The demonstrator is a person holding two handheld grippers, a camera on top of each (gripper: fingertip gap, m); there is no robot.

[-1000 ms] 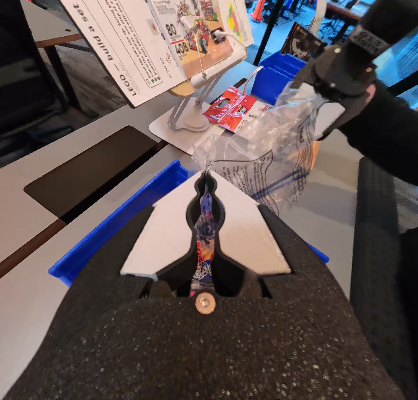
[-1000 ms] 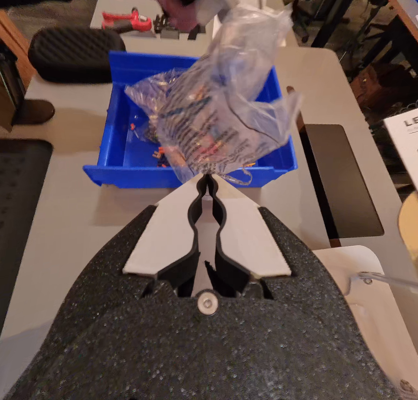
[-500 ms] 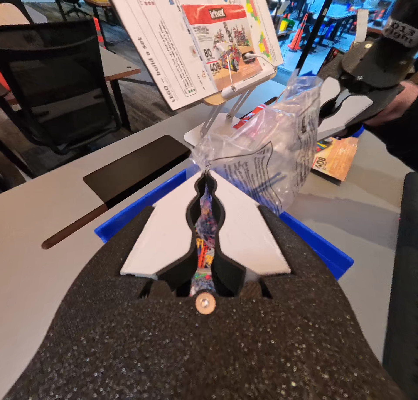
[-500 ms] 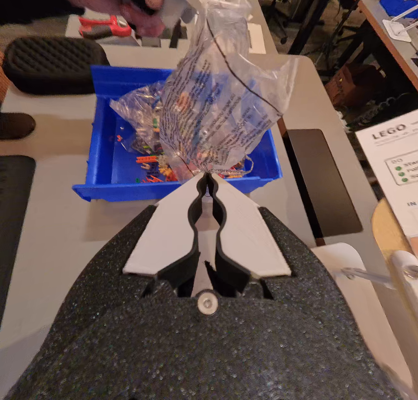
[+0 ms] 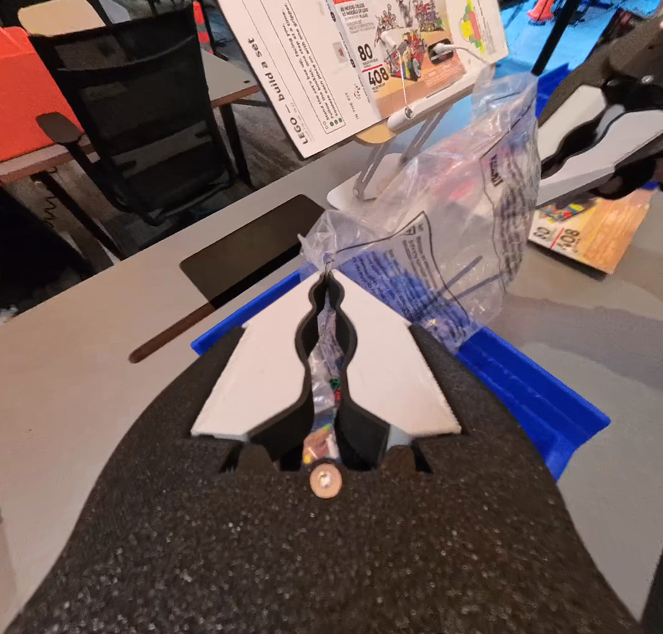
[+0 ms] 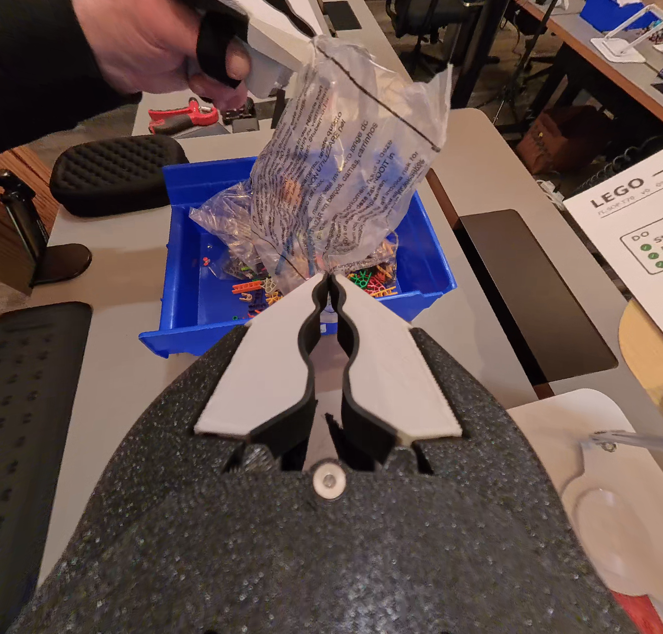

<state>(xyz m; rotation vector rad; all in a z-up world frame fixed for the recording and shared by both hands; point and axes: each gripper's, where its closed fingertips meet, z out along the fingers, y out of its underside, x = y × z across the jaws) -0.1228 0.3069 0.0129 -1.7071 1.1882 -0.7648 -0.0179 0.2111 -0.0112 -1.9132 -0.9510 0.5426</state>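
Much of the clear plastic bag (image 6: 344, 172) is crumpled and see-through, so you cannot tell whether anything is inside it; its printed side faces your right gripper (image 6: 328, 280). In the left wrist view your right gripper (image 5: 588, 140) is cut off by the frame edge and blurred, and your left gripper's (image 5: 327, 276) own body covers most of the blue bin (image 5: 531, 394) beneath it. Small bright pieces show only as a sliver between its fingers.

Both grippers are pinched closed on the bag: your left one grips an upper corner, your right one nips a lower edge with fingertips together. The bag hangs stretched between them, right above the bin (image 6: 183, 294), which lies just ahead of your right gripper on the grey table (image 6: 118, 330).

In the bin lie a second clear bag (image 6: 229, 222) and loose coloured building pieces (image 6: 373, 279). Beyond the bin's far left corner sits a black padded rest (image 6: 114, 172); a dark inset panel (image 6: 531, 294) lies to the right of your right gripper. Ahead of your left gripper, a white stand (image 5: 380, 172) carries a printed sheet (image 5: 280, 64) and a box (image 5: 398, 43), close behind the bag. A flat printed booklet (image 5: 592, 229) lies to the right.
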